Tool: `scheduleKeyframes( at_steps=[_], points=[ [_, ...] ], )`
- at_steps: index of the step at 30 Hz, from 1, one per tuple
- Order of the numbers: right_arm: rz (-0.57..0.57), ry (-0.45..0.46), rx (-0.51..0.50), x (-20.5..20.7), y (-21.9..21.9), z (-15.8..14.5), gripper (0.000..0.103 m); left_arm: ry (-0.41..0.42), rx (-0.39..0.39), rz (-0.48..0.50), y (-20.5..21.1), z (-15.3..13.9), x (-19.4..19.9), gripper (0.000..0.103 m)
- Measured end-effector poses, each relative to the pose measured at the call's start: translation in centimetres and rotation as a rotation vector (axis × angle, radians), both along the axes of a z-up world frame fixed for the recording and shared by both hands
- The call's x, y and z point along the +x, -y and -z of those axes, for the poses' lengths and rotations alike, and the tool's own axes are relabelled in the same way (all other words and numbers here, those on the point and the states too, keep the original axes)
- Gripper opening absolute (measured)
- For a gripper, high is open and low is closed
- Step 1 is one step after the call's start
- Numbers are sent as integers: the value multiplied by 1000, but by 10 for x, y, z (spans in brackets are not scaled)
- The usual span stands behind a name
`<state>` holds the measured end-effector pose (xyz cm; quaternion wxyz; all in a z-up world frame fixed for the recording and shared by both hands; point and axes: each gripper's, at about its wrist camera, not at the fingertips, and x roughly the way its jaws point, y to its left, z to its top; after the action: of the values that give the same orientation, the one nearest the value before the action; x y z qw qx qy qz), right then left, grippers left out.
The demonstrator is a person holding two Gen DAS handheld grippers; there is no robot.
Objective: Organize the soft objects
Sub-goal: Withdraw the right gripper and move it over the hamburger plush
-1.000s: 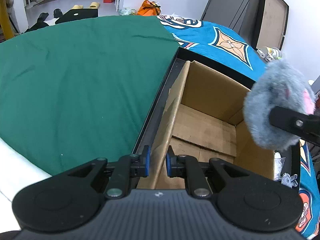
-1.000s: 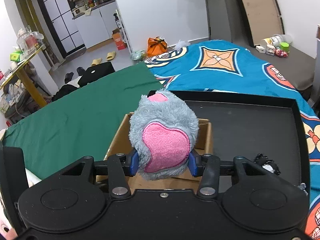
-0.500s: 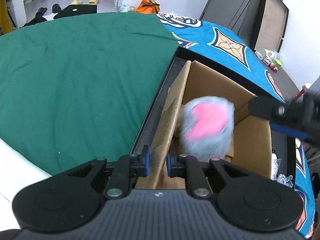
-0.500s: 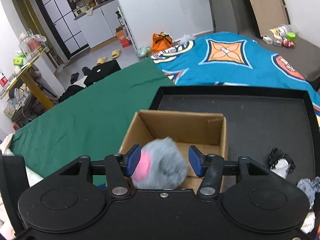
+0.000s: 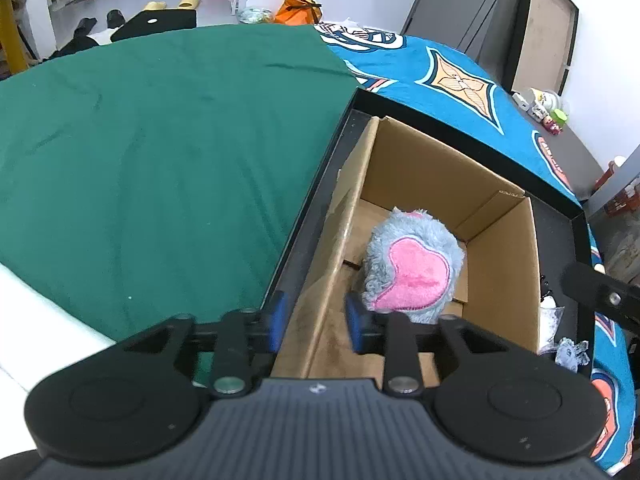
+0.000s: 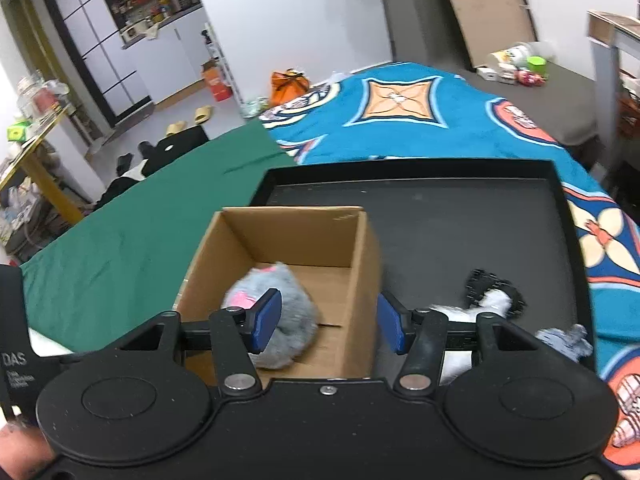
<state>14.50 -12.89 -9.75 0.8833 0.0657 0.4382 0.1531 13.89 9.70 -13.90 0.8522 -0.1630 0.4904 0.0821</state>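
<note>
Grey plush toy [image 5: 414, 266] with a pink heart patch is lying on the floor of the open cardboard box [image 5: 500, 248], centre-right of the left wrist view, touching no gripper. Box is sitting in the left part of the black tray [image 6: 460, 216]. Left gripper [image 5: 314, 322] is opening, its blue pads straddling the box's near-left wall without pressing it. Right gripper [image 6: 328, 322] is hanging partly open and empty above the box's right wall, lower centre of its view. Black-and-white soft item [image 6: 494, 296] and grey soft item [image 6: 566, 340] are lying on the tray right of the box.
</note>
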Motion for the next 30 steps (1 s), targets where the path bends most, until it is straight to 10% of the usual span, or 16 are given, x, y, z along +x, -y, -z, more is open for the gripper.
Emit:
scheduleKeyframes(
  at_steps=[8, 30],
  points=[
    [83, -37, -45, -7, 43, 9, 62, 28, 63, 33, 13, -8, -5, 64],
    [179, -203, 5, -24, 114, 62, 58, -81, 160, 110, 38, -7, -13, 70]
  ],
)
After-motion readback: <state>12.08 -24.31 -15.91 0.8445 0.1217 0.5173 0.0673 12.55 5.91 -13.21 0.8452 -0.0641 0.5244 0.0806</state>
